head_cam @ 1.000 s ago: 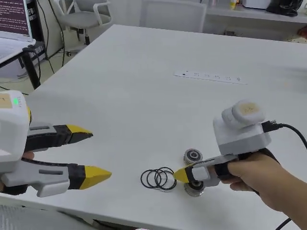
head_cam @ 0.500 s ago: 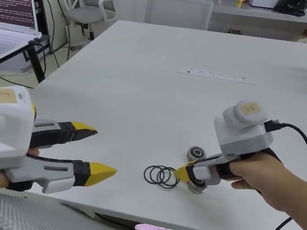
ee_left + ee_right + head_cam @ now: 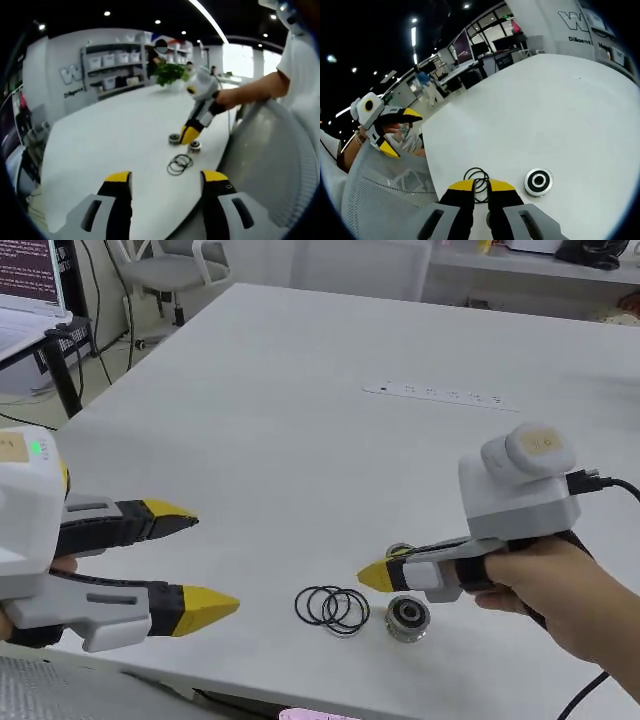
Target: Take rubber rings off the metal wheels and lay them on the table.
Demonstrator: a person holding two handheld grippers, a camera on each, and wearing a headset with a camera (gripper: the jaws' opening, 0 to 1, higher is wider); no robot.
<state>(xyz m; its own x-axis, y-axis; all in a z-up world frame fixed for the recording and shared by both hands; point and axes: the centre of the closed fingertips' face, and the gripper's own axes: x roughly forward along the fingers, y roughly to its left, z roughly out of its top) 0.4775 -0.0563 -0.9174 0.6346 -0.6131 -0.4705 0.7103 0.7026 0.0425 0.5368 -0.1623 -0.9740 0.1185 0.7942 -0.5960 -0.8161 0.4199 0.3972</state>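
Several rubber rings [image 3: 333, 608] lay in an overlapping bunch on the table [image 3: 300, 410], just beside one metal wheel [image 3: 408, 616]. A second wheel [image 3: 399, 551] sat partly behind the right gripper [image 3: 366, 576], whose jaws were nearly closed and apparently empty. The left gripper [image 3: 215, 562] hung wide open, well apart. The stripping step seemed under way; the next move would call for steadying a wheel and peeling off another ring.

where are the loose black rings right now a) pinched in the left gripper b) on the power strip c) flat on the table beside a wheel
C: the black rings lie overlapping on the table beside a metal wheel, while the left gripper is open with nothing between its jaws.
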